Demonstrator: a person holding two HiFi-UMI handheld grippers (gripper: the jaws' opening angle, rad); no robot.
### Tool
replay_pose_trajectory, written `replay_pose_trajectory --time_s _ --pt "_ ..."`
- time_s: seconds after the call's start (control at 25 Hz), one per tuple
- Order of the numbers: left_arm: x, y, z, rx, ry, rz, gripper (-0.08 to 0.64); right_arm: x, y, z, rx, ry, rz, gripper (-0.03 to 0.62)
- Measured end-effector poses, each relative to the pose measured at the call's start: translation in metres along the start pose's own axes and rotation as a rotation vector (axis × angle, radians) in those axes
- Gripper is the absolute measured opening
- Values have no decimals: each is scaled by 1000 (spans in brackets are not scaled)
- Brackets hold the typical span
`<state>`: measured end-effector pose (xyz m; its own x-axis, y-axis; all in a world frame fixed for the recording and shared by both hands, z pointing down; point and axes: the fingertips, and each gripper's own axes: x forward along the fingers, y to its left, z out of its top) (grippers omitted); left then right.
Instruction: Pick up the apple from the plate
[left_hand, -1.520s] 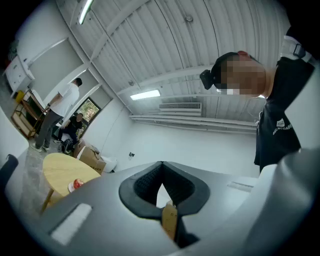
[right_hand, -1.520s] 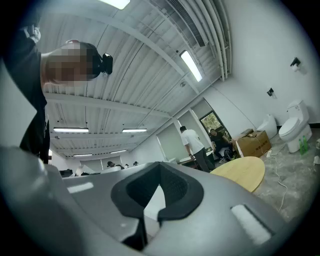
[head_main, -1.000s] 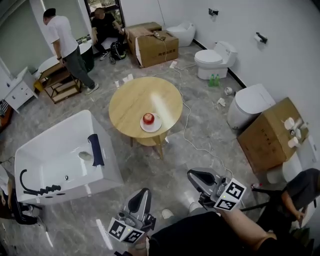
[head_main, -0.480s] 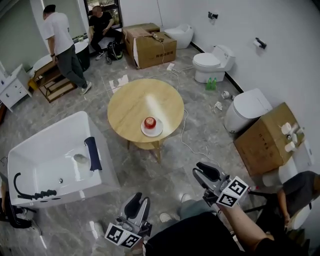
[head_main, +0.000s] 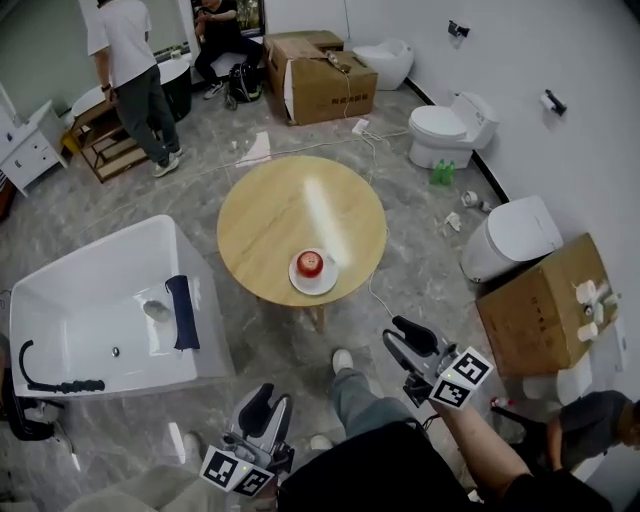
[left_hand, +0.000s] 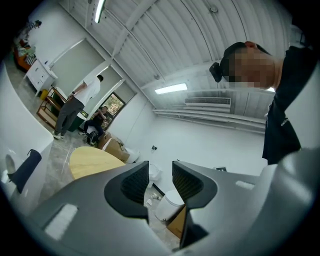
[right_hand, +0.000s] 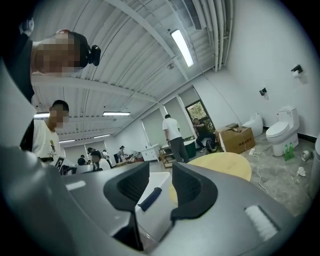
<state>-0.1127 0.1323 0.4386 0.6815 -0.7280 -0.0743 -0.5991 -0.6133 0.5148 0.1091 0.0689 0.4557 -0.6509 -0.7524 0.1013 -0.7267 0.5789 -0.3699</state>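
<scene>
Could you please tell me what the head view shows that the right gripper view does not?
Only the head view shows the apple on its plate, near the closer edge of the round table. Only the right gripper view shows the ceiling light, a group of people far back, and the right gripper face-on, its jaws opening with nothing between them. Both show the round table, the white bathtub, the cardboard box and a toilet.
</scene>
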Motion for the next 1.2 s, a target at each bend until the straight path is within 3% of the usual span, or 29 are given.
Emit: replay_pose_trajectory --time_s 0.32,0.64,1.2 --pt "101 52 18 -2 10 136 166 87 -95 17 13 124 88 176" --pt "153 76 31 8 0 224 175 172 -147 -8 -117 303 208 282" --pt "131 109 20 -55 -3 378 190 267 -168 -146 -477 751 348 408"
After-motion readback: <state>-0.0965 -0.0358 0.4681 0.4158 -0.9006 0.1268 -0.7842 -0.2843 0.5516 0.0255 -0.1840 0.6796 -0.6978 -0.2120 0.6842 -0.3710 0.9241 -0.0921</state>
